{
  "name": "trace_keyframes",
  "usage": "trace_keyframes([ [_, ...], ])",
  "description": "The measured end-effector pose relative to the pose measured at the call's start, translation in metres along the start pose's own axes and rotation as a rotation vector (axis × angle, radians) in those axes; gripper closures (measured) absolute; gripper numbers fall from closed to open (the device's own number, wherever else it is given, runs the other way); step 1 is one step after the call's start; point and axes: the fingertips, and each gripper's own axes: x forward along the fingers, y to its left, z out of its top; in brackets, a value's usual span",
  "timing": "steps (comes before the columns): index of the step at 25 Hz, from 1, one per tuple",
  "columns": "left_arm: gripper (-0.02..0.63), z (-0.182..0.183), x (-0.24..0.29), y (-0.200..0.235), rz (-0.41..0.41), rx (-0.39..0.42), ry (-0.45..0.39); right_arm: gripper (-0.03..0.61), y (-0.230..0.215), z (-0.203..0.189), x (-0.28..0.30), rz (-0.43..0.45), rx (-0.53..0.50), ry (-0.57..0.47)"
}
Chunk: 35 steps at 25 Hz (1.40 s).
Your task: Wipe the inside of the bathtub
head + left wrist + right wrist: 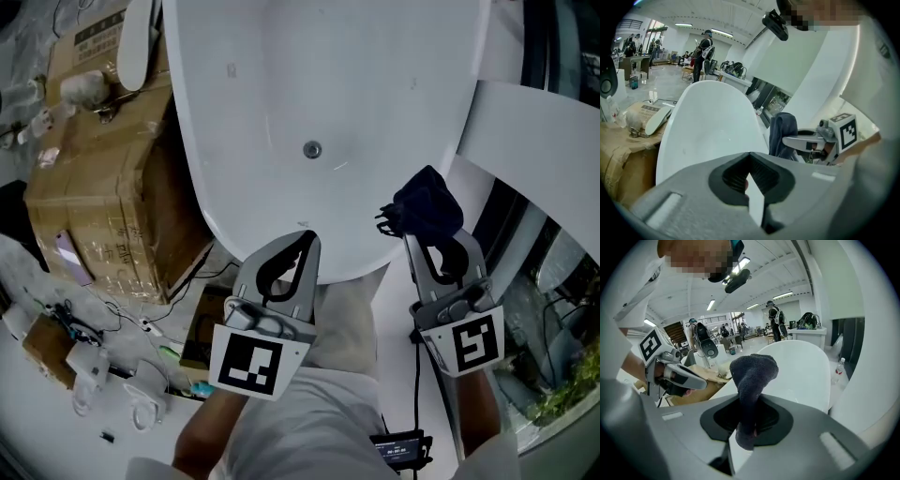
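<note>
A white oval bathtub (281, 103) lies ahead of me, its drain (312, 149) near the middle of the basin. My right gripper (433, 234) is shut on a dark blue cloth (425, 206), held over the tub's near right rim. In the right gripper view the cloth (752, 380) sticks up from between the jaws. My left gripper (305, 236) hovers at the tub's near rim, shut with nothing in it. From the left gripper view the tub (708, 126) fills the middle and the right gripper (813, 140) shows with the cloth (783, 133).
A cardboard box (103, 187) stands left of the tub with a white object (136, 42) on top. Cables and small parts (103, 366) litter the floor at lower left. A white panel (534, 141) and glass lie to the right. People stand far off (704, 54).
</note>
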Motion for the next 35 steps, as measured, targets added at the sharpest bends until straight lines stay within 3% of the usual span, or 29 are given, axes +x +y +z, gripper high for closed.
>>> trace_keyframes([
  [18, 0.615, -0.063, 0.063, 0.056, 0.035, -0.056, 0.032, 0.522, -0.014, -0.078, 0.096, 0.027, 0.068, 0.048],
  [35, 0.615, -0.117, 0.089, 0.116, 0.128, -0.129, 0.046, 0.522, 0.000, -0.128, 0.193, 0.172, 0.302, 0.071],
])
